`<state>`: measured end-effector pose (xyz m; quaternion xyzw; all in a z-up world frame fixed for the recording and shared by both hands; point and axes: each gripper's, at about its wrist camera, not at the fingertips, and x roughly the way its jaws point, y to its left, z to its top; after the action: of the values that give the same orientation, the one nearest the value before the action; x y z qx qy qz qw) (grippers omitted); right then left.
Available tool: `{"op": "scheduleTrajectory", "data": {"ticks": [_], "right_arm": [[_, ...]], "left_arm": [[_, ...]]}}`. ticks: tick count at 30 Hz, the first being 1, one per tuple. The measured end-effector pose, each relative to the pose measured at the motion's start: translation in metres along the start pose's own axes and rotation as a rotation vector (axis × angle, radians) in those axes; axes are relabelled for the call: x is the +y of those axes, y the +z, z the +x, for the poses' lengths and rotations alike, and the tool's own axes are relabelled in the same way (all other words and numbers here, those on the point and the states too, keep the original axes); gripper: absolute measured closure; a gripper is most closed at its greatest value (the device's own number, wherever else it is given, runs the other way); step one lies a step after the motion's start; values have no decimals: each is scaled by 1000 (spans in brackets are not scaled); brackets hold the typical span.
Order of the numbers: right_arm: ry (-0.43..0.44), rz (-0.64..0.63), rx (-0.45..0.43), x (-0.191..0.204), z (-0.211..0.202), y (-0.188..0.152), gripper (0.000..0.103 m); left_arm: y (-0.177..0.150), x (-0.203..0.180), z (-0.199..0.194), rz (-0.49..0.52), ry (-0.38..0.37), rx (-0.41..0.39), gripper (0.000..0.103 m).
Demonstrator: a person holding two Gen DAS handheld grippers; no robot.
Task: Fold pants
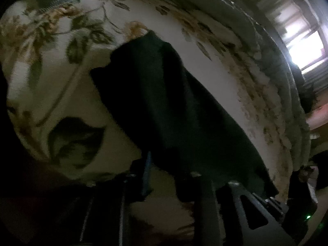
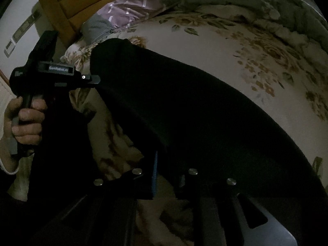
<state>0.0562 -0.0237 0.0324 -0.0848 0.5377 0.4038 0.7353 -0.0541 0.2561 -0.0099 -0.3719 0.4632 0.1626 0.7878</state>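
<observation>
Both grippers lifting the black pants (image 2: 184, 112) off the flowery bedspread (image 2: 235, 47)

Left gripper (image 1: 162, 176) and right gripper (image 2: 164, 174) look part-open; grip's too dark to tell. Keep edges level.

The pants (image 2: 184, 112) are plain black; the bedsheet (image 1: 205, 47) is cream with tan flowers and green leaves.

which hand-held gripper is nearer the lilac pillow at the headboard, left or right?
Left. In the right wrist view the left hand-held gripper is raised near the pants' far end, just below the lilac pillow. The right hand-held gripper is at the near end.
</observation>
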Motion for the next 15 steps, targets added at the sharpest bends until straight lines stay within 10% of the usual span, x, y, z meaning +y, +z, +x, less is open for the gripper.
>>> {"op": "scheduleTrajectory", "data": {"ticks": [5, 10, 15], "right_arm": [[102, 51, -10, -1, -7, 2, 80], [143, 99, -60, 3, -18, 4, 40], [166, 193, -116, -7, -30, 12, 27]], "left_arm": [[0, 10, -11, -15, 18, -18, 56], [1, 18, -18, -32, 22, -20, 46], [5, 22, -19, -39, 24, -9, 37]]}}
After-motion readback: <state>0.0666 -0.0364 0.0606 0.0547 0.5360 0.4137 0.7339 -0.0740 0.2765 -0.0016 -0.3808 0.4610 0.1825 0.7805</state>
